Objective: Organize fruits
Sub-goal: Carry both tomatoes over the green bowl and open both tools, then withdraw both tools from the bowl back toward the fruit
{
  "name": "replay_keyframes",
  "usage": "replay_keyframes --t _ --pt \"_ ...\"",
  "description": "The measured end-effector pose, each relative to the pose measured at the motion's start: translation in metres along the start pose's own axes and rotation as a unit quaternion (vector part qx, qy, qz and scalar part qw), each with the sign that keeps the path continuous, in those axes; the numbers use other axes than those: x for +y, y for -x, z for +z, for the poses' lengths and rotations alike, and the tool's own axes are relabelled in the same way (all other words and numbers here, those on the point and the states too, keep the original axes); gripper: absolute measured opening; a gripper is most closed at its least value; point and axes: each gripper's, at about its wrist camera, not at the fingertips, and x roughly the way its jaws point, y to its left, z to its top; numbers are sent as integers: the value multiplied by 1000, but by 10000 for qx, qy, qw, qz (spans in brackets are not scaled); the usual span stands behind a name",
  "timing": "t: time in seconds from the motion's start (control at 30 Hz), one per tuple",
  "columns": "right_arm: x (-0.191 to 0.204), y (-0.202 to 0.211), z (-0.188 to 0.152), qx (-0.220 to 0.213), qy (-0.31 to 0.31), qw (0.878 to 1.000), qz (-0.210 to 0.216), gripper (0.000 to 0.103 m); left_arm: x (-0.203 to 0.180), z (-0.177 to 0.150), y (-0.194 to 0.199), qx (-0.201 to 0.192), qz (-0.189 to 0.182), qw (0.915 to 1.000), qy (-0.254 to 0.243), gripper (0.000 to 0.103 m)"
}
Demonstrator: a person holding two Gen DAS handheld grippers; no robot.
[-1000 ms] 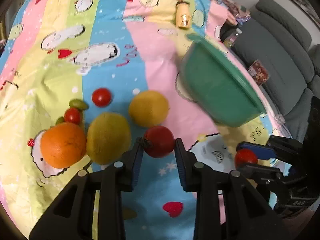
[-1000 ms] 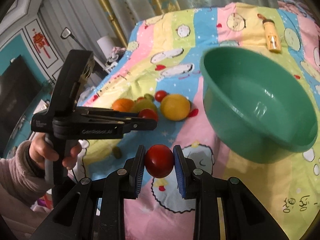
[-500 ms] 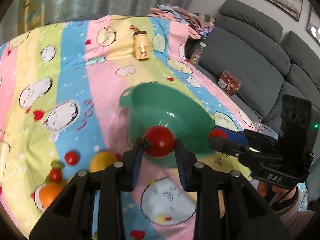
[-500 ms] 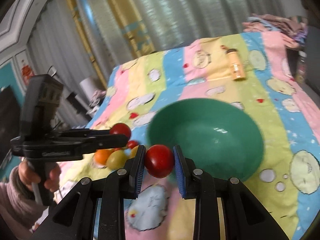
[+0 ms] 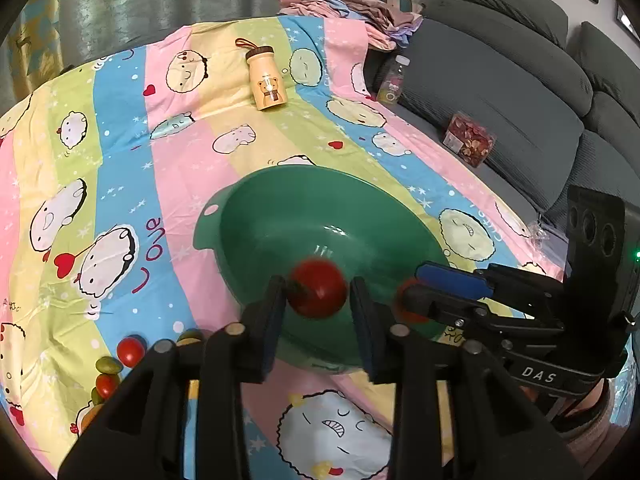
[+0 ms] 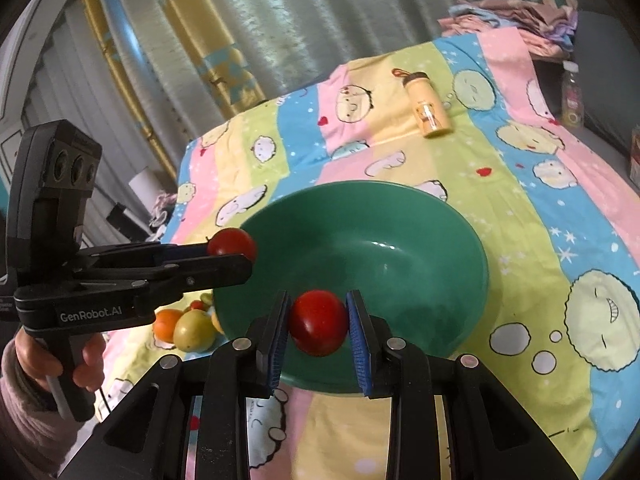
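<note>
Two hand-held grippers over a green bowl [image 5: 320, 216] that sits on a striped cartoon-print cloth [image 5: 120, 152]. The left gripper [image 5: 318, 300] is above the bowl's near left rim; its jaws are opening, and a red tomato [image 5: 318, 294] lies between them with a visible gap on each side — the pads no longer press on it. The right gripper [image 6: 318, 322] hangs over the bowl's near rim, its jaws narrow with a second red tomato [image 6: 318, 322] between the blue pads [image 6: 356, 328]; whether the pads press on it cannot be told. The bowl's inside is bare green.

To the left of the bowl, on the cloth, a cluster of loose fruit: an orange [image 6: 167, 325], a yellow-green fruit [image 6: 195, 330], small red tomatoes [image 5: 131, 351] and green olives [image 5: 109, 365]. Far on the cloth lies a yellow bottle [image 5: 266, 80] on its side. A grey sofa [image 5: 500, 68] stands at the right, with folded clothes [image 5: 344, 4] beyond — a hand [image 6: 36, 364] grips the left tool's handle.
</note>
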Motion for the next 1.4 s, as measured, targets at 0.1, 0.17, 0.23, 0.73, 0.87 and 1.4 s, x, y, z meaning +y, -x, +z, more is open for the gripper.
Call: replay_keyframes --t 0.1,0.17,0.23,0.73,0.87,1.4 --pt "-4 1 -1 -18 -102 9999 23 52 0 2 4 -80 -37 10000 5 63" --pt "-3 3 -1 -63 -108 9999 -58 57 0 3 7 -145 41 9999 -22 66" --pt "-2 6 -1 -107 -107 9999 -56 57 7 3 16 -233 -8 9997 104 69" --pt "13 23 -3 -179 39 9998 -106 57 92 -39 101 -834 714 9866 1207 82" --pt "21 23 -3 -166 120 9998 -43 57 110 -58 113 -870 810 9811 1528 82" --pt "74 -4 -19 413 750 9958 308 57 147 -118 113 -565 785 9705 2209 82"
